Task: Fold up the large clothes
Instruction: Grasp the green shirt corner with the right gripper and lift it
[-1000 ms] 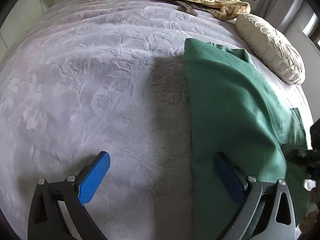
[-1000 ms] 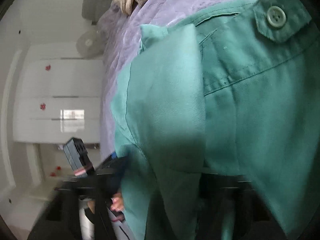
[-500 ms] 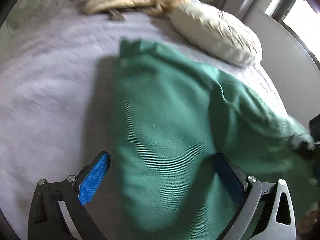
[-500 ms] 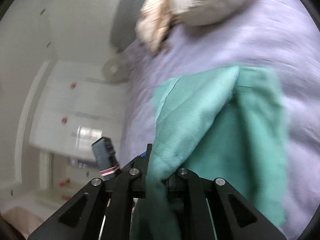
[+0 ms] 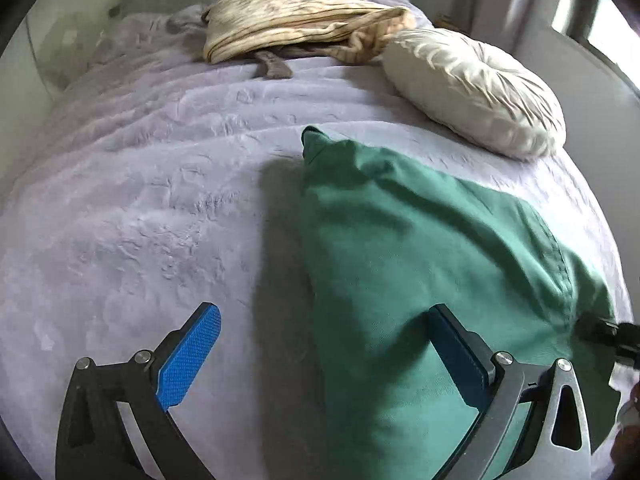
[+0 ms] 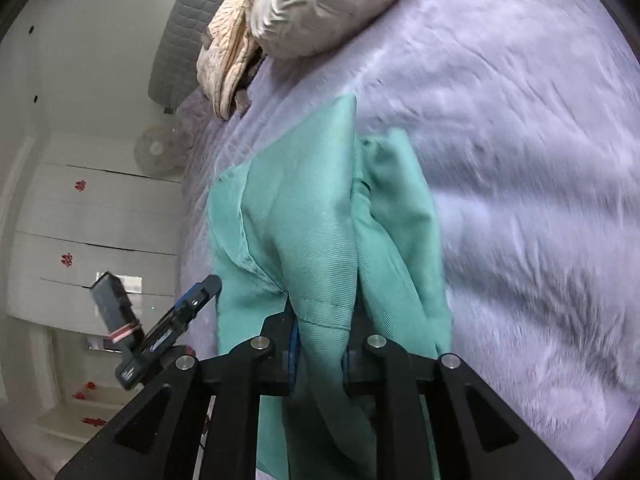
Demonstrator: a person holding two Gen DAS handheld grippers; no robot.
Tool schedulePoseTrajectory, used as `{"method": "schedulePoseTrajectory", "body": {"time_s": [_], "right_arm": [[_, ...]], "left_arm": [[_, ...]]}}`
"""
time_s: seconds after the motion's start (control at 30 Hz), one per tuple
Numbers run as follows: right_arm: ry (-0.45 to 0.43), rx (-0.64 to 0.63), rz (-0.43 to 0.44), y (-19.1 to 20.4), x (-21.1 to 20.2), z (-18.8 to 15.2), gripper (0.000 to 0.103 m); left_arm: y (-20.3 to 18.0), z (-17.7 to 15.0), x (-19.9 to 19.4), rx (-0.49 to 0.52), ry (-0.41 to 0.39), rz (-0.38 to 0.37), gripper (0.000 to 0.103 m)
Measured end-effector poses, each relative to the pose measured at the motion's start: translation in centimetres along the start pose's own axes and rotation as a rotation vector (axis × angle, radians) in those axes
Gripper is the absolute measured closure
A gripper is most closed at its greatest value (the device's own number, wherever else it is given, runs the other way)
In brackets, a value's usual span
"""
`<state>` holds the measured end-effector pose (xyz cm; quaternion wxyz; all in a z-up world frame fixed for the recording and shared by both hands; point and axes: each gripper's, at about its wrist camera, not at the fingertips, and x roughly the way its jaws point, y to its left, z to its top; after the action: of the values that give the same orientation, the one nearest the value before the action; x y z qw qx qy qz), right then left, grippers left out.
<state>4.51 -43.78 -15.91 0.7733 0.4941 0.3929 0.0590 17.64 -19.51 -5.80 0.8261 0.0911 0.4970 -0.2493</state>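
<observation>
A green garment [image 5: 420,256] lies folded lengthwise on the lilac bed cover [image 5: 140,208], at the right of the left wrist view. My left gripper [image 5: 324,340] is open, its blue pads wide apart; the garment's left edge runs between them and its right finger [image 5: 460,352] rests over the cloth. My right gripper [image 6: 320,344] is shut on a fold of the green garment [image 6: 320,216] and holds it lifted off the bed. The right gripper's tip [image 5: 604,332] shows at the far right of the left wrist view.
A cream round pillow [image 5: 476,88] lies at the far right of the bed. A beige striped blanket [image 5: 296,16] is heaped by the grey headboard [image 6: 188,28]. White wardrobe doors [image 6: 92,216] and a fan stand beyond the bed's side.
The left gripper swung right over the garment and then back left, staying open. The right gripper stayed shut on the cloth and pulled back, so more of the bed now shows.
</observation>
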Motion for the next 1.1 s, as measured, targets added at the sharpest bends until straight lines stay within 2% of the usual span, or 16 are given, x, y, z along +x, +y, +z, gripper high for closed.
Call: {"method": "schedulePoseTrajectory", "body": {"time_s": [0.13,0.27,0.43,0.47,0.53,0.6,0.63,0.7,0.73,0.8,0.9,0.93,0.97,1.03,1.07,1.1], "right_arm": [[0.029,-0.022,0.002,0.7,-0.5,0.1,0.084],[0.093,-0.022,-0.166,-1.1,-0.6,-2.6,0.088],[-0.023,0.075,-0.271,-3.3,-4.3,-4.7,0.09],[-0.057,0.071,-0.263,-2.9,-5.3,-4.7,0.083],[-0.104,0.022,-0.255,-1.9,-6.5,-3.8,0.082],[-0.125,-0.016,-0.226,-0.8,-6.9,-2.5,0.072],[-0.134,-0.023,-0.229,-0.3,-6.7,-1.6,0.057],[-0.15,-0.048,-0.211,0.8,-5.4,0.2,0.056],[-0.151,-0.06,-0.217,1.4,-4.3,0.8,0.06],[-0.143,-0.084,-0.287,2.1,-2.1,2.1,0.082],[-0.084,-0.08,-0.441,0.2,1.8,3.4,0.087],[-0.073,-0.045,-0.452,-1.2,2.5,3.8,0.098],[-0.072,-0.01,-0.431,-2.1,2.5,3.9,0.103],[-0.093,0.077,-0.336,-3.4,1.0,3.7,0.103],[-0.092,0.097,-0.305,-3.5,0.1,3.2,0.102],[-0.08,0.103,-0.277,-3.4,-0.7,2.7,0.097]], "left_arm": [[-0.5,-1.0,1.5,0.046,0.009,0.022,0.0],[-1.7,-2.0,1.7,0.089,0.001,0.028,0.0],[-3.0,-1.2,0.5,0.212,-0.012,0.082,0.0],[-2.9,-0.9,-0.3,0.214,-0.046,0.085,0.0],[-1.9,-0.1,-1.2,0.173,-0.087,0.083,0.0],[-1.0,0.7,-0.9,0.11,-0.073,0.079,0.0],[-0.6,1.0,-0.5,0.078,-0.056,0.083,0.0],[-0.3,1.1,0.6,0.035,-0.024,0.096,0.0],[-0.4,0.8,1.1,0.026,-0.021,0.102,0.0],[-0.9,0.2,1.8,0.038,-0.027,0.119,0.0],[-1.1,-0.2,2.9,0.061,-0.026,0.125,0.0],[-1.0,-0.2,2.9,0.049,-0.018,0.114,0.0],[-0.7,0.0,2.6,0.033,0.0,0.109,0.0],[-0.4,0.2,1.5,0.026,0.018,0.106,0.0],[-0.3,-0.1,0.6,0.038,0.018,0.098,0.0],[-0.1,-0.6,-0.4,0.058,0.013,0.089,0.0]]}}
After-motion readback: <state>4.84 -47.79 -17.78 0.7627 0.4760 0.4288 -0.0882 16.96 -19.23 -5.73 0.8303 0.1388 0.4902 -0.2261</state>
